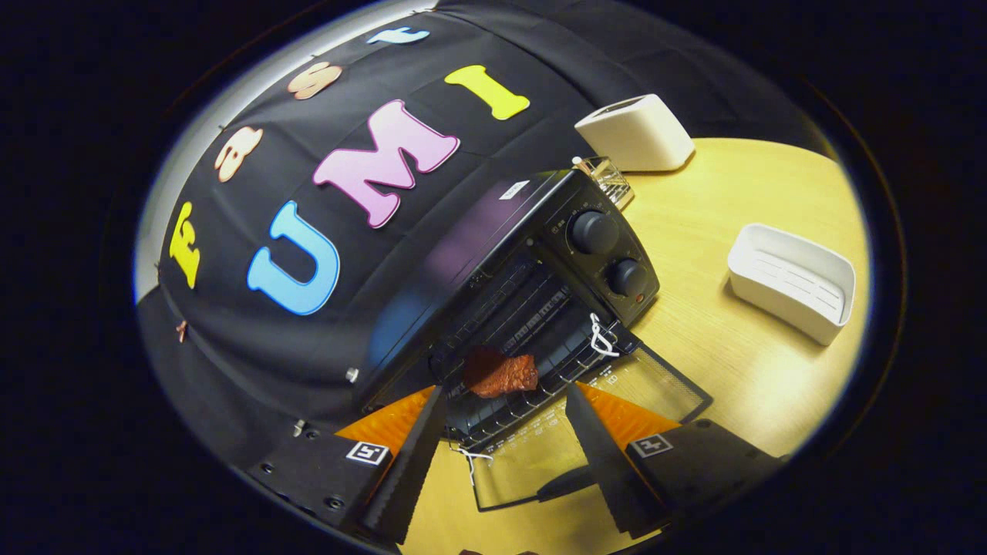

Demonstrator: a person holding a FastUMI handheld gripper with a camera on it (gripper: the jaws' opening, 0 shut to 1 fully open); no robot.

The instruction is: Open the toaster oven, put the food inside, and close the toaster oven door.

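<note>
Between the two fingers of the gripper point(505, 393), which stood spread wide apart and pressed on nothing, lay the open glass door point(570, 439) of the black toaster oven point(493, 254), folded down flat with its dark handle nearest the fingers. Just beyond the fingertips, a reddish-brown, lumpy piece of food point(500, 374) rested on the wire rack point(524, 354) at the front of the oven's cavity, apart from both fingers and roughly midway between them. White cord point(600, 337) was tied at the right corner of the door's hinge, and another bit showed at the door's left edge. To the right of the cavity, the oven's control panel carried two round black knobs point(594, 232), one above the other. The oven stood on a pale yellow wooden table point(717, 362). Well to the right of it sat a shallow white rectangular plastic tray point(793, 281), and beyond the oven's far corner stood a white rounded toaster point(635, 132), with a small clear glass container point(608, 179) between that toaster and the oven. Behind and to the left of everything hung the black cloth wall point(270, 339) of the booth.
</note>
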